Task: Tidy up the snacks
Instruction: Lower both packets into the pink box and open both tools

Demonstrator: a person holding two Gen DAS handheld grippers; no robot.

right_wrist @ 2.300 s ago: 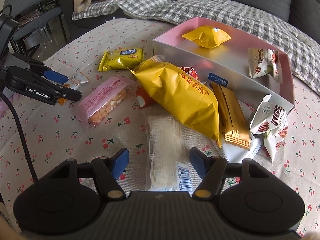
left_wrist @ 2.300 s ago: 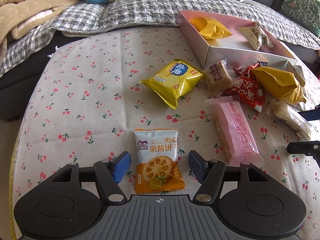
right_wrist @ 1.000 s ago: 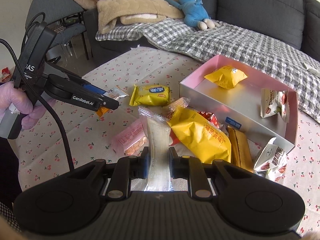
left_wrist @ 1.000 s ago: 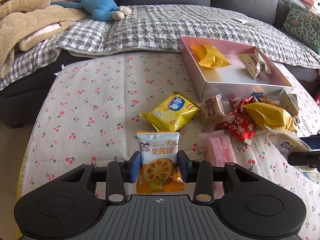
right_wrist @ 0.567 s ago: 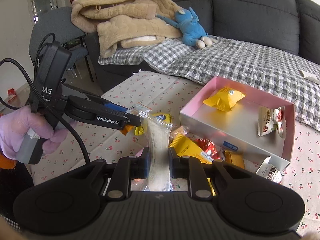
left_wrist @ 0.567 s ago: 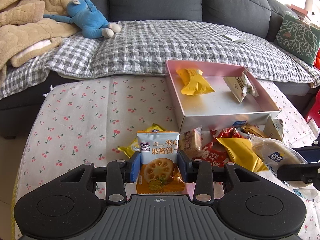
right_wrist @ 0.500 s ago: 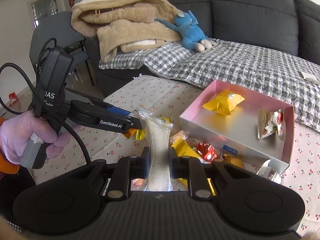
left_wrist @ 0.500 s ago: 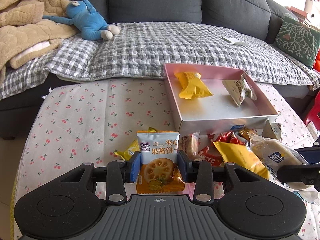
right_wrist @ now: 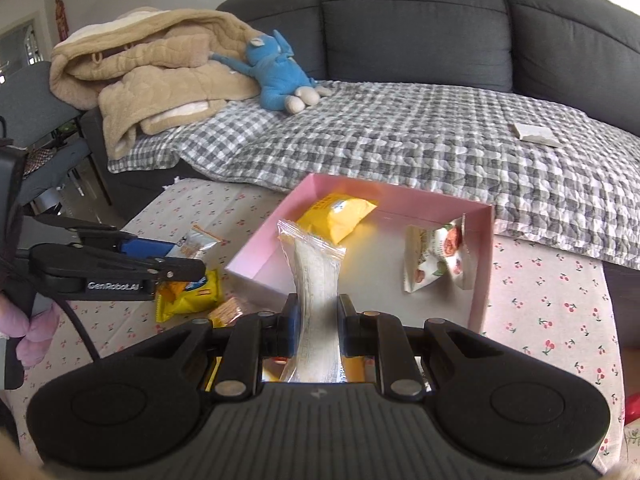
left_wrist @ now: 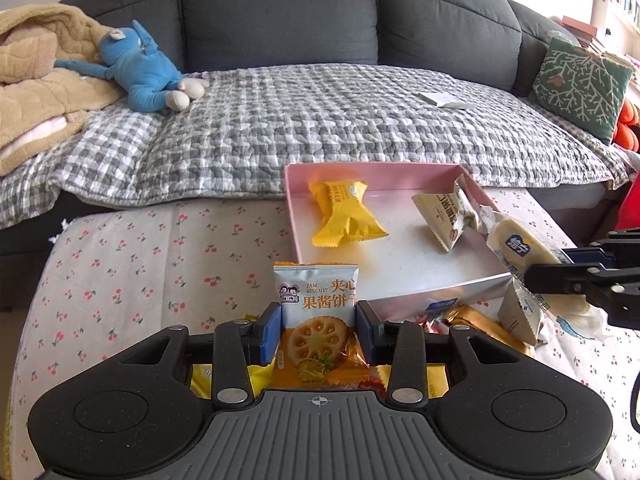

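Beyond both sets of jaws stretches the dark grey fabric sofa [left_wrist: 280, 12] under a grey-and-white checked quilt [left_wrist: 340, 120], and nearer lies the worktop in its cream cherry-print cloth [left_wrist: 120, 280]. On that cloth, straight ahead of the jaws, sits the shallow pink-walled cardboard box with a silvery floor [right_wrist: 482, 264], the place the snacks appear meant for. It already holds two items: a puffy yellow foil packet [left_wrist: 344, 216] toward its far left and a cream wrapper printed with red fruit [right_wrist: 436, 256] toward its right wall. The right gripper [right_wrist: 318, 320] has its jaws clamped on a long clear-plastic pack of pale wafer [right_wrist: 316, 280], which stands upright between them over the box's near edge. The left gripper [left_wrist: 316, 330] has its jaws closed on a small white-and-orange jam biscuit sachet [left_wrist: 318, 308], held upright just short of the box's near left corner. Below and to the left of the right jaws, a yellow-and-blue crisp packet [right_wrist: 188, 294] and other loose wrappers lie on the cloth outside the box. As I judge it, the sorting is at an early-to-middle stage: two snacks are boxed, two are in transit, and several wait outside.
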